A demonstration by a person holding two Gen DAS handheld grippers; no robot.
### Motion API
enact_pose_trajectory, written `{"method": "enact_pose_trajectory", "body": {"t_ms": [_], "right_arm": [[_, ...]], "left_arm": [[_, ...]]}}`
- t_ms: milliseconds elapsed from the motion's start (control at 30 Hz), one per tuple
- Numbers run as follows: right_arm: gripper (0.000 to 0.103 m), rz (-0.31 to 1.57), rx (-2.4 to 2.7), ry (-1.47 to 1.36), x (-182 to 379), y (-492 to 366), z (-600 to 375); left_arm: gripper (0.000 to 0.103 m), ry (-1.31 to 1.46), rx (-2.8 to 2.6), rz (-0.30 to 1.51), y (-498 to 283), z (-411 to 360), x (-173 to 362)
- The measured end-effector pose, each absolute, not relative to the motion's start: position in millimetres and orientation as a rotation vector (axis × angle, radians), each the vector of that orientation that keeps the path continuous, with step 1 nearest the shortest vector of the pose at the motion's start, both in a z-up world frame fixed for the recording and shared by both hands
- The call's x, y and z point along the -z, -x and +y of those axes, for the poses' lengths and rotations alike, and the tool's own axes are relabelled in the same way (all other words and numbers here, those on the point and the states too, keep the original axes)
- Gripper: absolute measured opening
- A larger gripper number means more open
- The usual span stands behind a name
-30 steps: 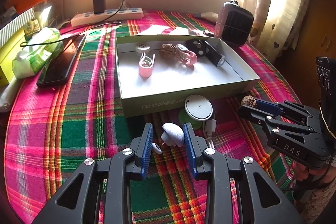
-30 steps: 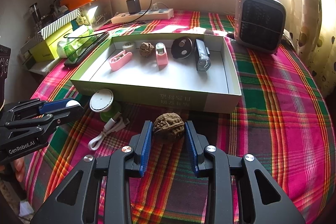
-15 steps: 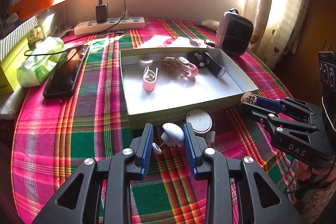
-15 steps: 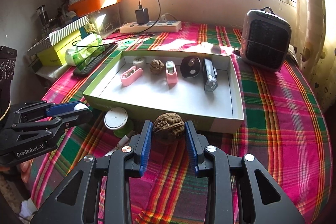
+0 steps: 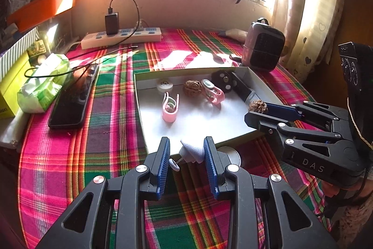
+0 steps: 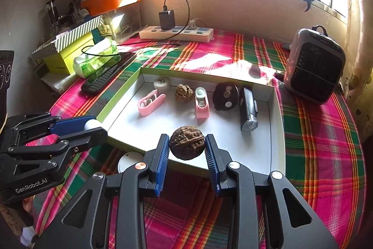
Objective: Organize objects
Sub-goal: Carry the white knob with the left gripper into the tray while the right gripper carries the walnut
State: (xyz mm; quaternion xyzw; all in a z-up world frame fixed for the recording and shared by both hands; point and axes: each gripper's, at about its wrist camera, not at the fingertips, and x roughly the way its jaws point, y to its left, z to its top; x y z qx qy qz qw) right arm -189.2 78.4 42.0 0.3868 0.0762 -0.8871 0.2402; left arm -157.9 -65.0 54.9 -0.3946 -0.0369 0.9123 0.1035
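Walnut (image 6: 187,142) pinched between right gripper (image 6: 187,151) pads, held over near edge of open box (image 6: 277,123). Left gripper (image 5: 186,153) clamped on small white earbud-like piece (image 5: 191,151), just short of the box's near wall; round white disc (image 5: 229,152) on the plaid cloth (image 5: 93,155) just past its tips.

White raised letters reading "DAS" stand on the black body of the right gripper (image 5: 256,110), seen from the left wrist. White lettering reading "GenRobot.AI" stands on the black body of the left gripper (image 6: 93,126), seen from the right wrist. No other text is legible.
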Motion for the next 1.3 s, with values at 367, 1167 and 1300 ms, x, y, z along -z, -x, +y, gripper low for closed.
{"method": "enact_pose_trajectory", "body": {"t_ms": [367, 1167, 1300], "right_arm": [[0.033, 0.239, 2.378, -1.090, -35.9, 219.3, 66.3], [0.033, 0.275, 2.215, -1.165, -13.3, 265.4, 36.1], [0.033, 0.291, 2.214, -1.164, -10.2, 268.8, 32.5]], "left_arm": [[0.028, 1.179, -2.690, -0.115, 177.2, -67.5, -51.4], [0.028, 1.264, -2.646, -0.098, 210.4, -62.1, -29.4], [0.028, 1.260, -2.644, -0.074, 213.5, -58.8, -28.9]]}}
